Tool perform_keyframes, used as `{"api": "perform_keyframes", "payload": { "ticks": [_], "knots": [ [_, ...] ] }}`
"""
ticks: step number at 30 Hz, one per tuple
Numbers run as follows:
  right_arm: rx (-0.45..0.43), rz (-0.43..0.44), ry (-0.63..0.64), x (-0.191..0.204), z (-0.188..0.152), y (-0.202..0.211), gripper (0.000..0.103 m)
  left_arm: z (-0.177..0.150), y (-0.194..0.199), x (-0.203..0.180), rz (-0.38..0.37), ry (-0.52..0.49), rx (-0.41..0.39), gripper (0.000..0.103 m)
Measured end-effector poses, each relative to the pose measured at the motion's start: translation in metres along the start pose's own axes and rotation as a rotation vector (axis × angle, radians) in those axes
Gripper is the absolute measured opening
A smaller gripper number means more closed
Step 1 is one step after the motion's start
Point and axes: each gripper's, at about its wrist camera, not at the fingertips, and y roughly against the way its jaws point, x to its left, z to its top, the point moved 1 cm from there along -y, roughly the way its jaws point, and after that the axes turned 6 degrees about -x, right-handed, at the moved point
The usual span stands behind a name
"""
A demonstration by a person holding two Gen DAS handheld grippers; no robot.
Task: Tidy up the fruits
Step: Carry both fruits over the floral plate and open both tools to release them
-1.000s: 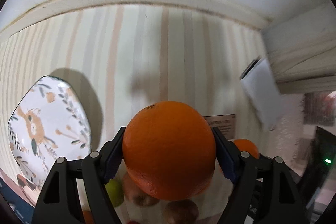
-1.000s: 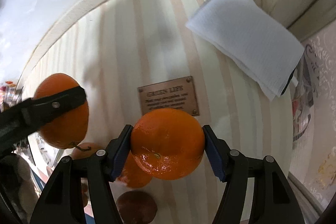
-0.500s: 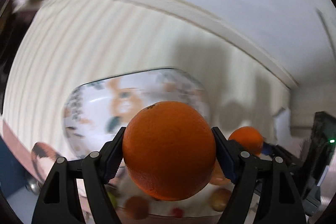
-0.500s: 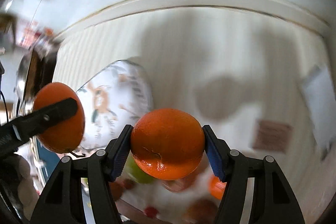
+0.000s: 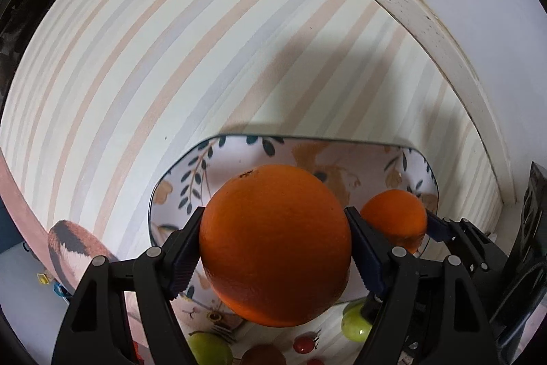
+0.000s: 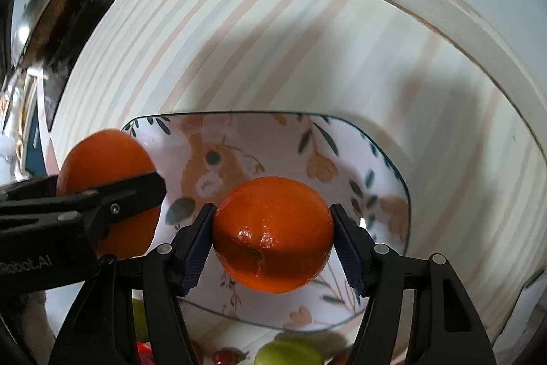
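Observation:
My left gripper [image 5: 273, 245] is shut on a large orange [image 5: 275, 245] and holds it above the near part of a patterned plate [image 5: 348, 156]. My right gripper [image 6: 273, 235] is shut on a smaller orange [image 6: 273, 233] above the same plate [image 6: 246, 139]. The right gripper's orange also shows in the left wrist view [image 5: 393, 218], at the right over the plate. The left gripper's orange shows at the left in the right wrist view [image 6: 102, 166], over the plate's left edge. The plate has a fox and leaf pattern.
The plate lies on a striped tablecloth [image 5: 171, 57] near a pale raised edge [image 5: 410, 2]. Green fruits [image 5: 208, 348], [image 6: 287, 353], small red fruits [image 5: 302, 344] and a brown fruit lie on the cloth just below the grippers.
Both grippers, each still holding its orange, have swung left from the napkin side to hover over the patterned plate, which now fills the middle of both views.

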Motion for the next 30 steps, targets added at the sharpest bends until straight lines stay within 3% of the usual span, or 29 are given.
{"api": "perform_keyframes", "payload": {
  "ticks": [9, 16, 21, 24, 30],
  "knots": [
    [0.04, 0.009, 0.026, 0.008, 0.021, -0.009, 0.07, 0.011, -0.013, 0.006, 0.001, -0.002, 0.036, 0.077],
    [0.063, 0.029, -0.003, 0.0, 0.032, -0.006, 0.093, 0.009, -0.025, 0.014, 0.01, 0.016, 0.081, 0.077],
    [0.051, 0.029, -0.041, -0.012, 0.027, 0.008, 0.095, 0.009, -0.031, 0.025, -0.028, 0.04, 0.099, 0.078],
    [0.04, 0.012, -0.047, -0.016, 0.019, 0.023, 0.095, 0.007, -0.023, 0.018, -0.025, 0.042, 0.059, 0.087],
    [0.022, 0.001, -0.082, -0.014, -0.005, 0.049, 0.095, -0.004, 0.015, 0.019, -0.015, 0.011, -0.014, 0.088]
  ]
}}
